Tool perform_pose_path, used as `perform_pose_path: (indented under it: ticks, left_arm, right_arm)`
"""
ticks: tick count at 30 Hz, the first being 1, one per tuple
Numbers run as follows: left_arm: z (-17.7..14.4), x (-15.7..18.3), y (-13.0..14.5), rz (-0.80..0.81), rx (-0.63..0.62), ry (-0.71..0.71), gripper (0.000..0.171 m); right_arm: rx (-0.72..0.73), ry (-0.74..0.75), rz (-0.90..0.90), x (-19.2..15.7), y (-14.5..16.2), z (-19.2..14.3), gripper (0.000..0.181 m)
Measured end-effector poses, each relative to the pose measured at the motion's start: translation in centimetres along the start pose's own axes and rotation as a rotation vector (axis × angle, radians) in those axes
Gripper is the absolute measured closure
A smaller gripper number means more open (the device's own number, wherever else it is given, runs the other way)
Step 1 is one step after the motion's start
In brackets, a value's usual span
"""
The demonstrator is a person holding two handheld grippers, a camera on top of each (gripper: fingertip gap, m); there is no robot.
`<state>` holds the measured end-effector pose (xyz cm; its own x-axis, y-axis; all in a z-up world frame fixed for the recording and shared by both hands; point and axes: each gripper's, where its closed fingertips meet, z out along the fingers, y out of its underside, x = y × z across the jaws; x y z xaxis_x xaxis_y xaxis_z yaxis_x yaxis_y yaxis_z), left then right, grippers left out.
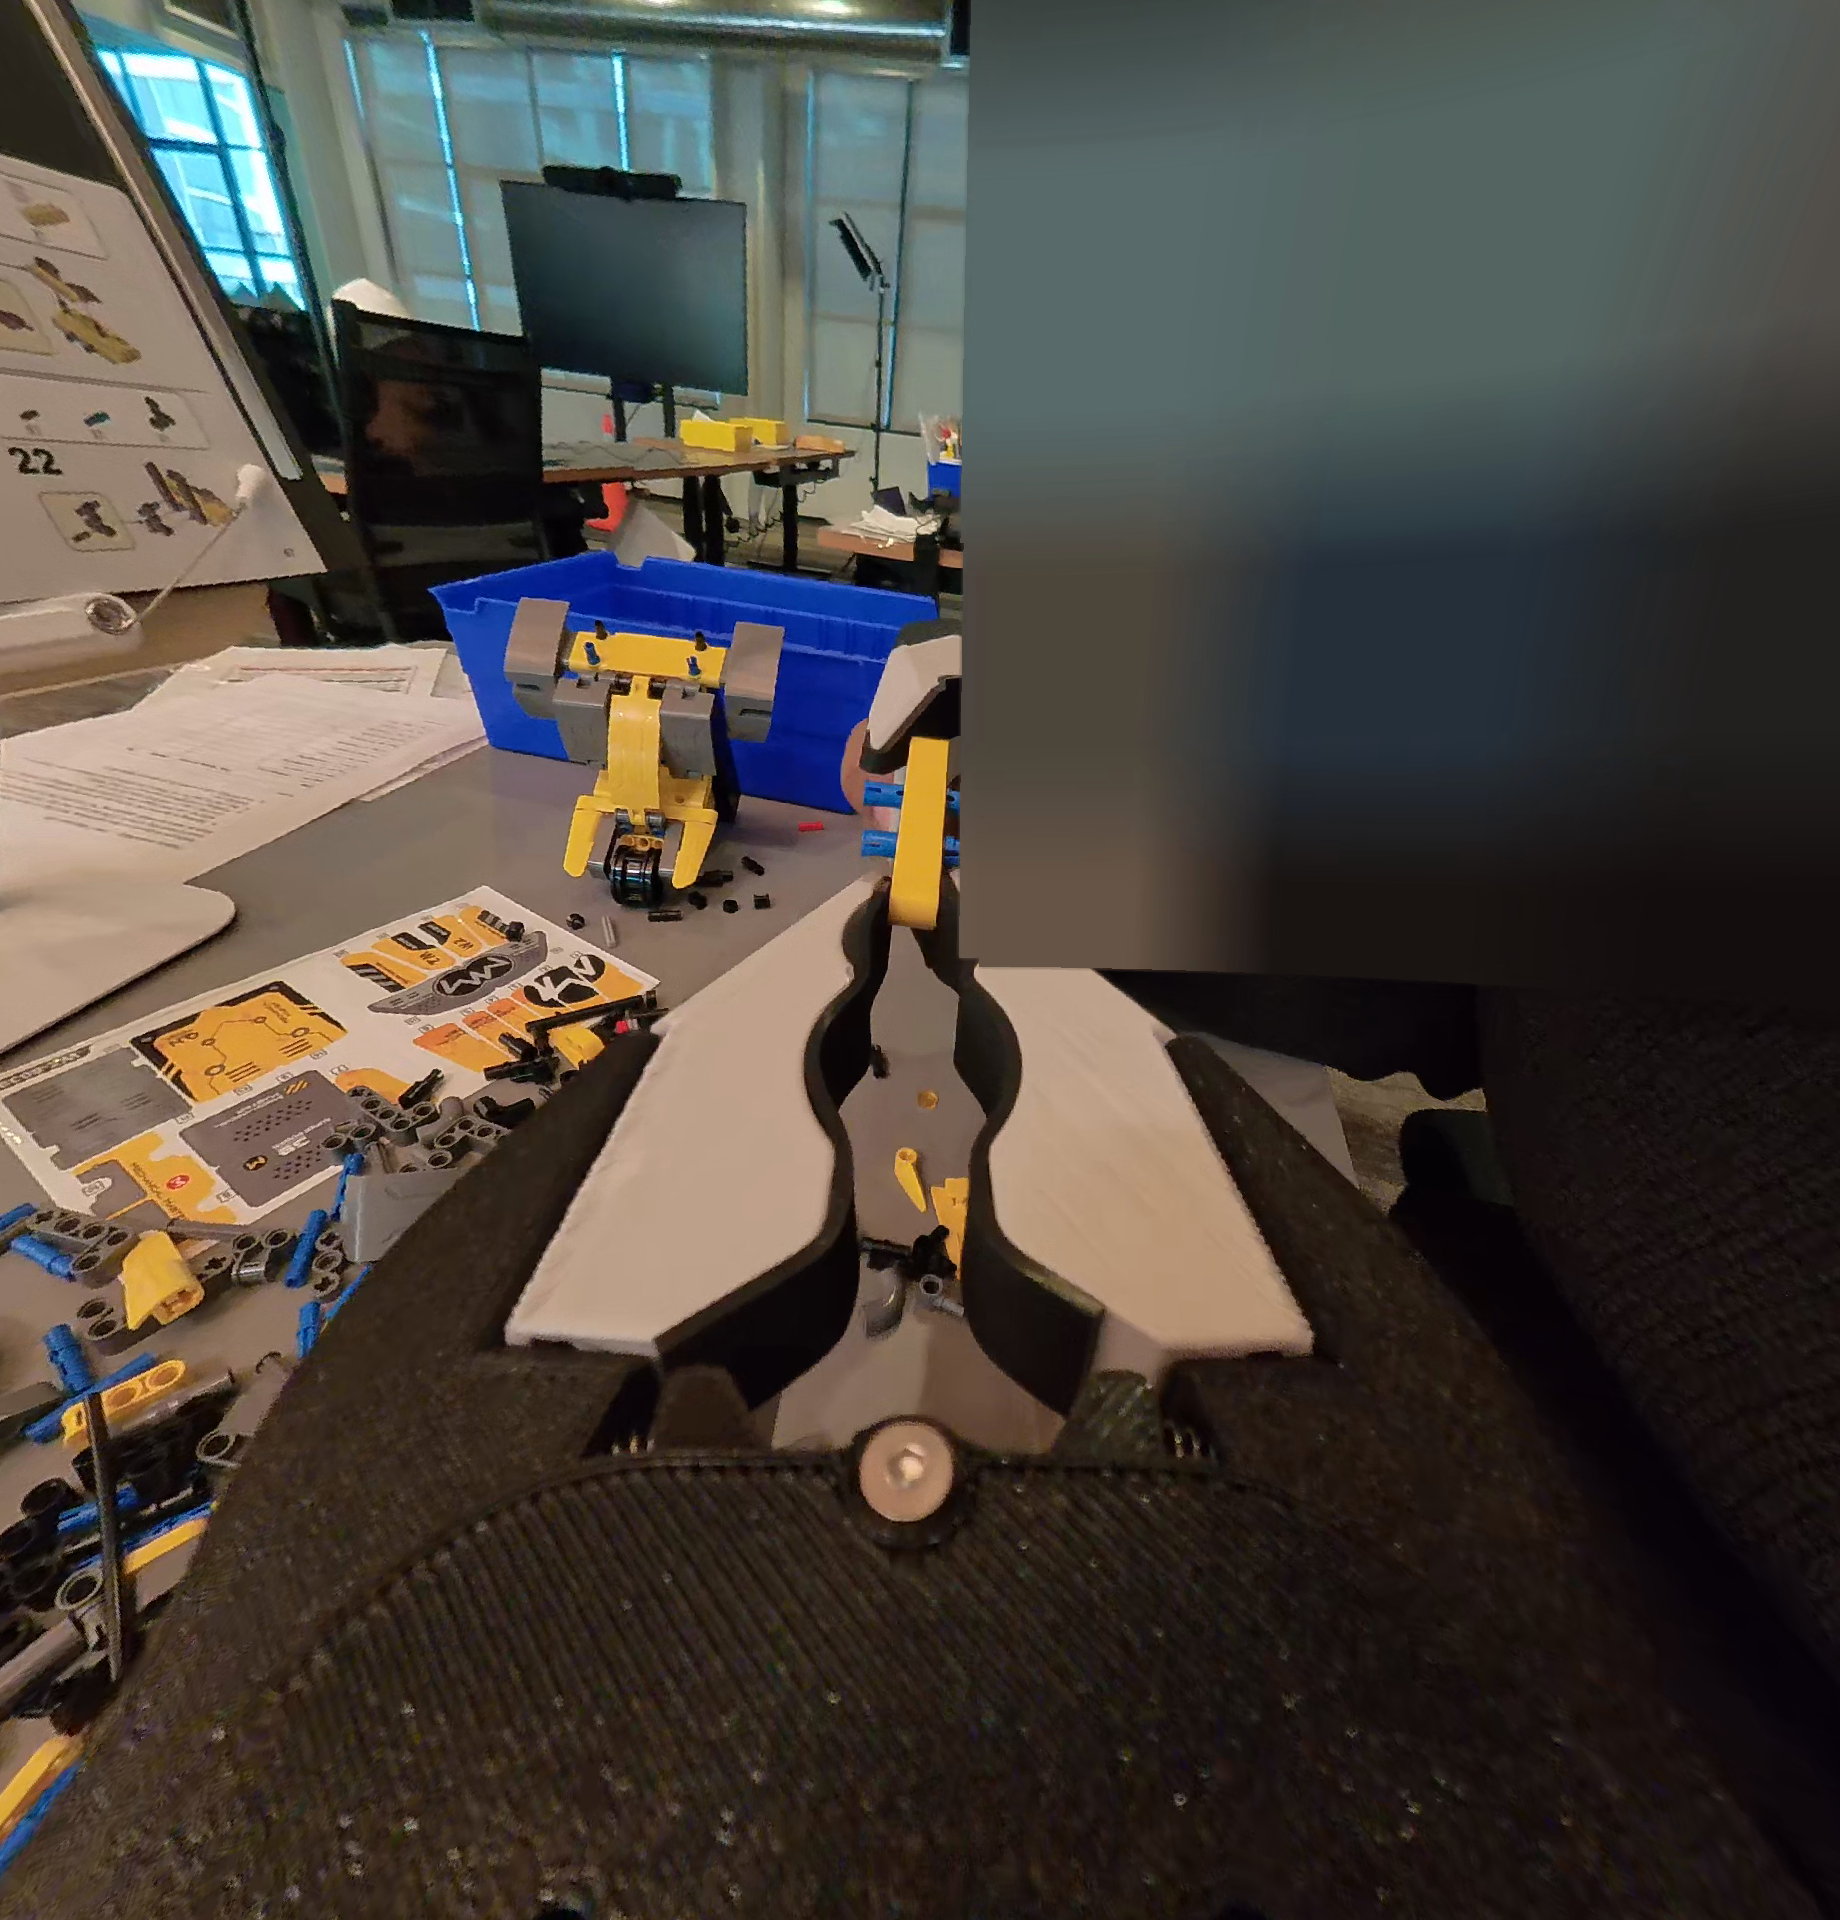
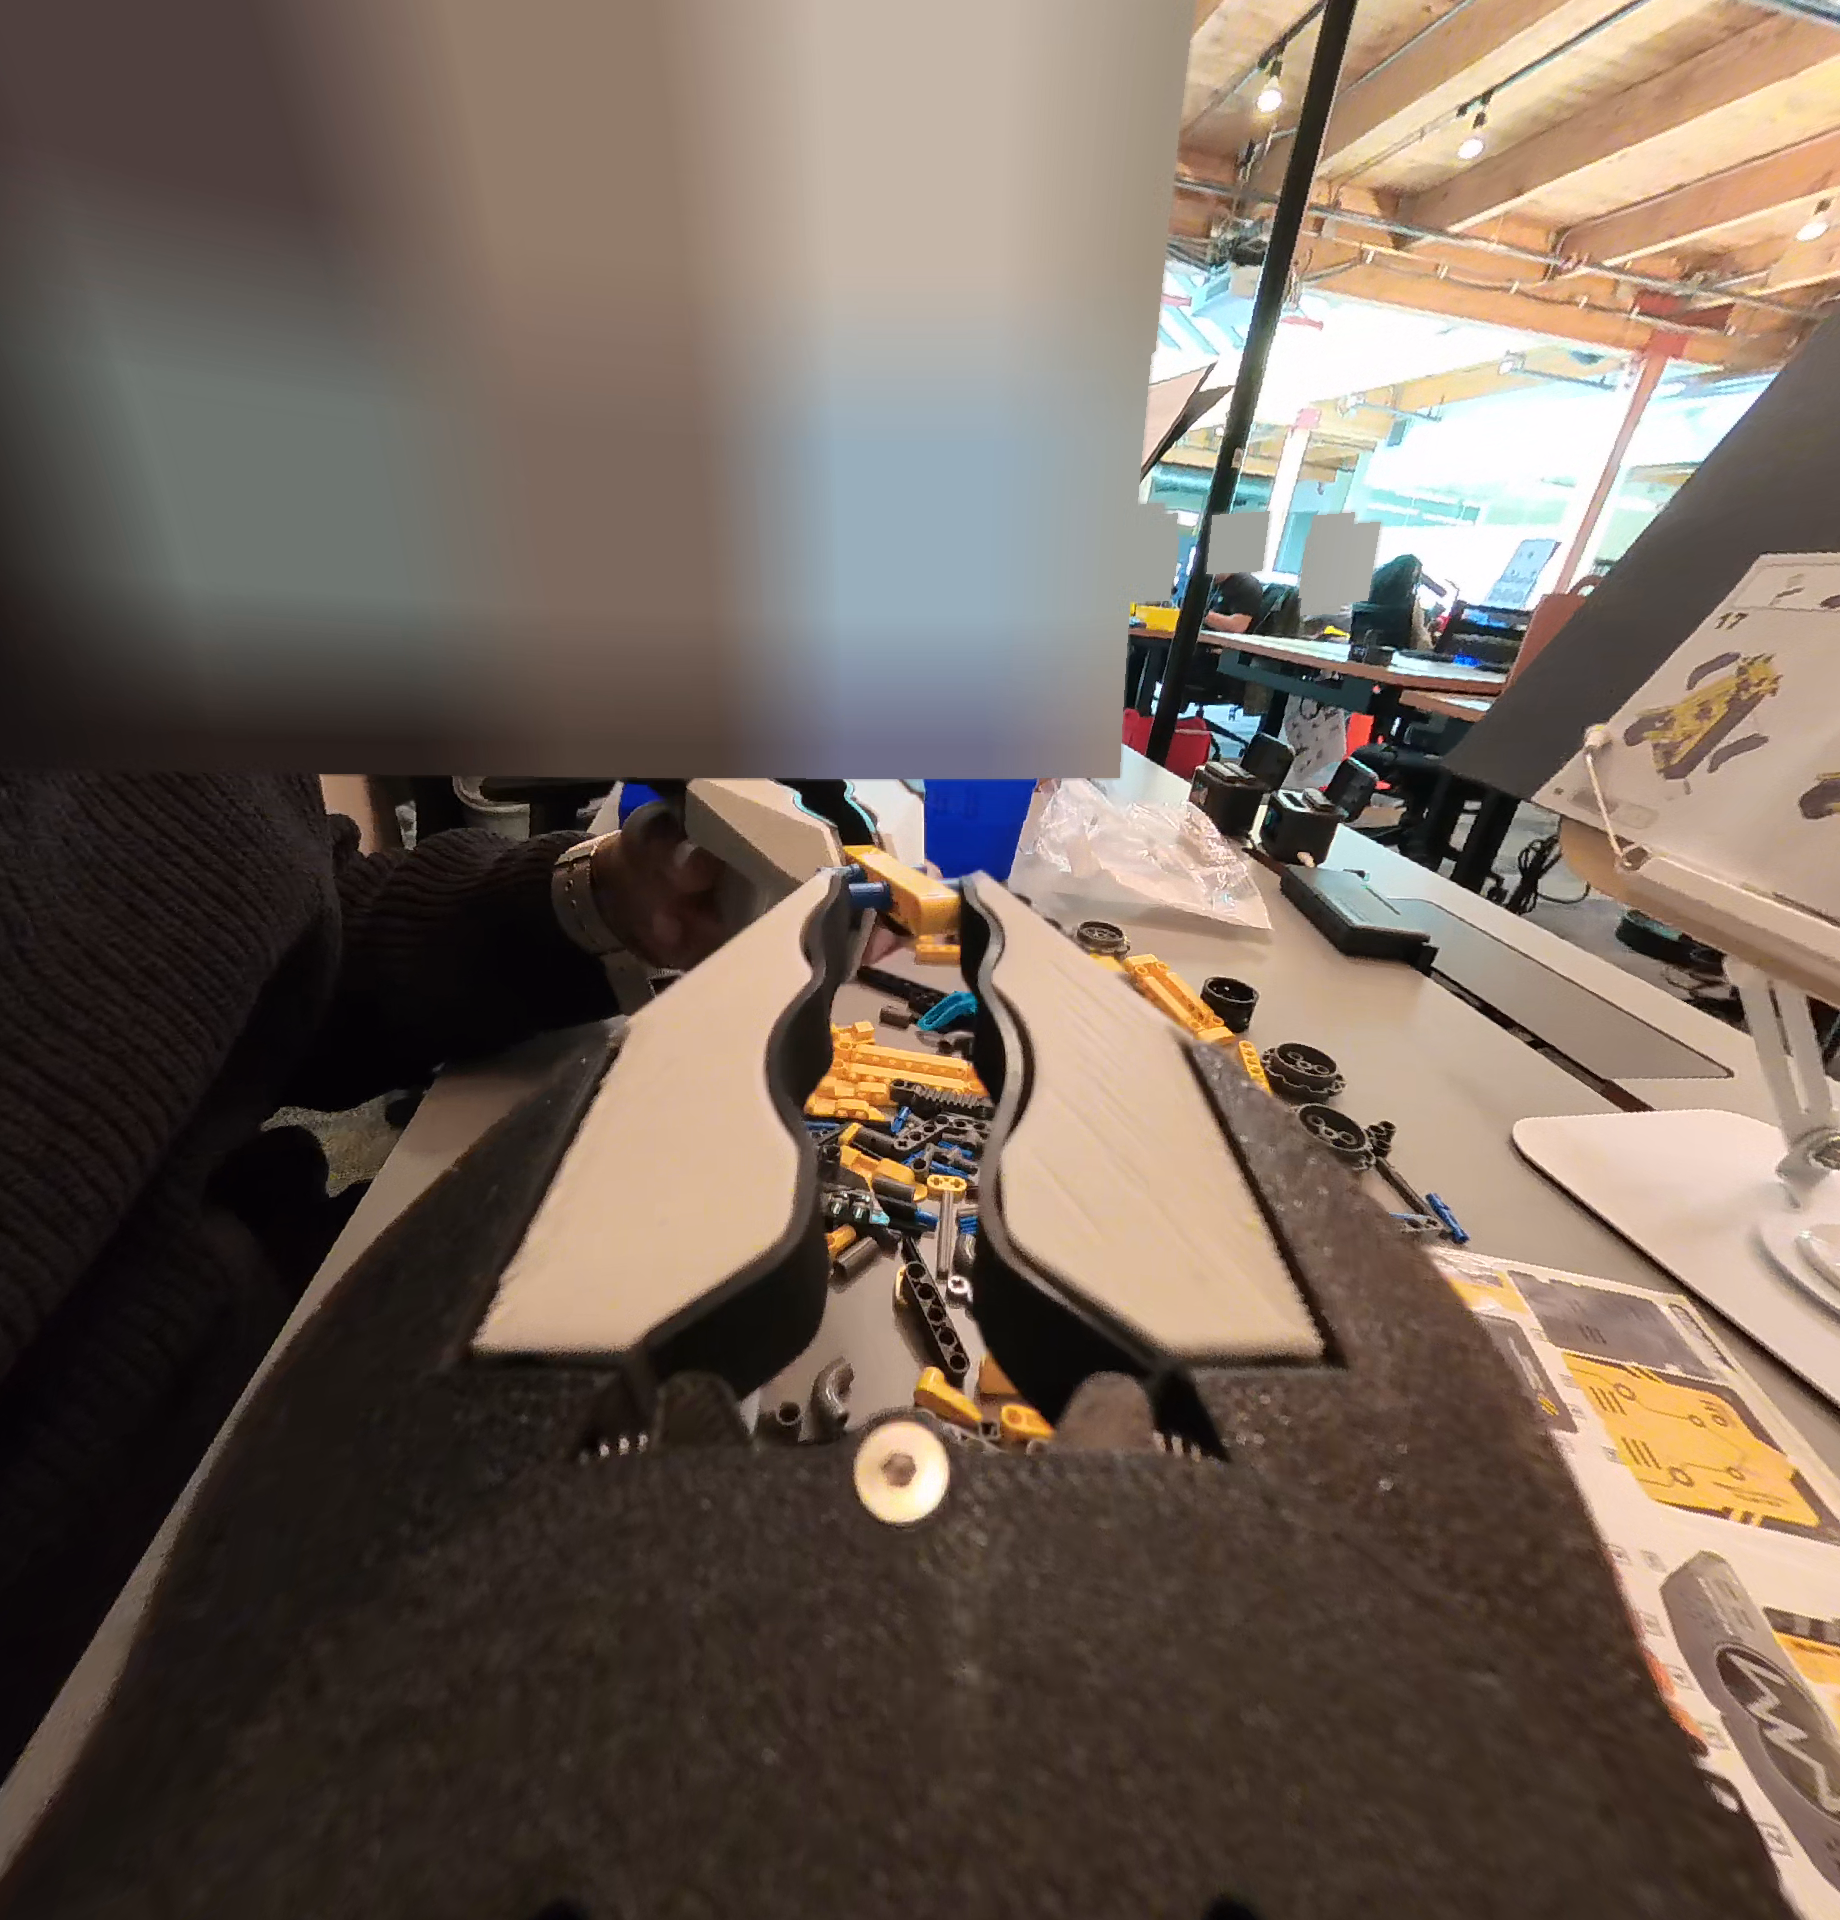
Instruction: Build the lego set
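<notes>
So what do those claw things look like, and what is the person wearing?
Each claw has two long pale grey fingers with wavy black inner edges, set in a speckled black body with a silver screw in the middle. The right claw looks the same. The person wears a dark ribbed knit sleeve and a grey wristband.

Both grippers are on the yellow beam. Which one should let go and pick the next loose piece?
Right, probably. The loose parts pile lies directly below the right gripper, while the left gripper clamps the yellow beam at its end, with few parts beneath it.
</notes>
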<state>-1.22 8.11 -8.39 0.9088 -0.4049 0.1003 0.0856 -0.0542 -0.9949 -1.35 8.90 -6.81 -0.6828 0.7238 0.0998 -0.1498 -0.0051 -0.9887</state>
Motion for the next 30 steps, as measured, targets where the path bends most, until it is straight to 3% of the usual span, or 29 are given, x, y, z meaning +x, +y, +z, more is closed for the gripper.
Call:
perform_pose_path:
  ticks: [3, 6, 9, 12, 30]
  left_arm:
    - [-0.01, -0.25, -0.01, 0.009, 0.006, -0.02, 0.161]
    - [-0.08, 0.4, -0.15, -0.011, 0.013, 0.029, 0.131]
    - [-0.04, 0.43, -0.3, 0.0, 0.023, 0.021, 0.134]
    - [-0.17, -0.27, -0.35, 0.038, 0.023, -0.034, 0.155]
    - [-0.06, -0.11, -0.35, 0.113, 0.006, -0.051, 0.157]
  right_arm:
    - [0.029, 0.015, -0.004, 0.31, -0.34, -0.3, 0.161]
    - [0.041, 0.034, -0.008, 0.73, -0.44, -0.56, 0.161]
    - [0.014, 0.035, -0.023, 0.63, 0.16, -0.3, 0.162]
    - [0.011, 0.02, -0.019, 0.26, 0.28, -0.06, 0.162]
    - [0.024, 0.004, 0.016, 0.06, 0.11, -0.2, 0.161]
